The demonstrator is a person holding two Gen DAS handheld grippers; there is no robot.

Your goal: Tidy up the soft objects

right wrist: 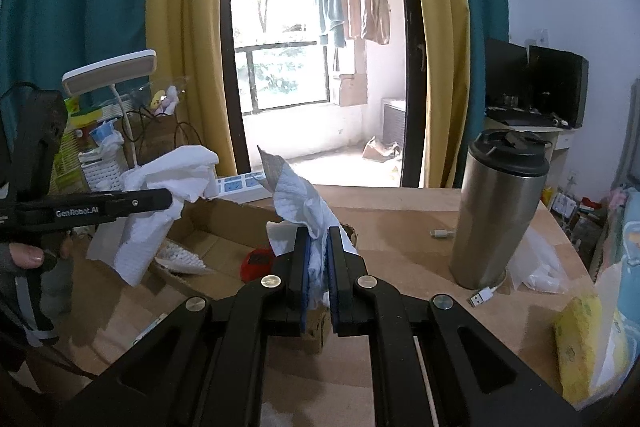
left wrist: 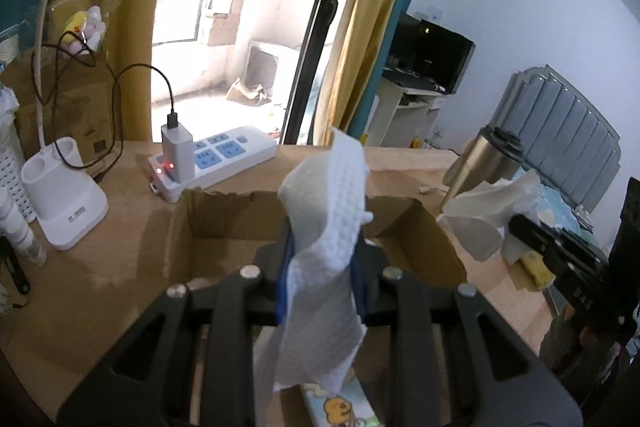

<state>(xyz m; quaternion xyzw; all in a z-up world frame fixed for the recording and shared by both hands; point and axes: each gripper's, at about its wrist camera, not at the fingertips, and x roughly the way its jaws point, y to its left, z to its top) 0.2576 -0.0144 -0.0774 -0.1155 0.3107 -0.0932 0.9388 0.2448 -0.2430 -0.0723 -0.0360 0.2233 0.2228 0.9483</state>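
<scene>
The left gripper (left wrist: 322, 263) is clamped on a white quilted paper towel (left wrist: 326, 251), crumpled and dimpled, which stands up above the blue-padded fingers (left wrist: 283, 291) and hangs down below them. It is held above the open brown cardboard box (left wrist: 224, 215) on the pale wooden table (left wrist: 92, 291). The right gripper (right wrist: 319, 267) is likewise closed on a second white crumpled paper towel (right wrist: 296, 199), its top corner rising in a grey-shadowed peak; this one sits over the box's near right corner.

The right wrist view looks into the box, where a red soft item (right wrist: 258, 261) lies on the bottom beside a white dotted piece (right wrist: 180, 257) near the left wall. The left wrist view shows only bare cardboard inside, with a printed cartoon packet (left wrist: 340, 405) near the bottom edge of the frame.

Only the left view shows the white power strip (left wrist: 216, 157) with a charger plugged in at the far side of the table, and the white lamp base (left wrist: 64, 203) at far left. Only the right view shows the whole stainless steel tumbler with black lid (right wrist: 500, 207) standing right of the box, a white USB plug (right wrist: 484, 295) at its foot, and a yellow sponge (right wrist: 580, 343) at the near right. Each view catches the other gripper from the side, towel in its grip.
</scene>
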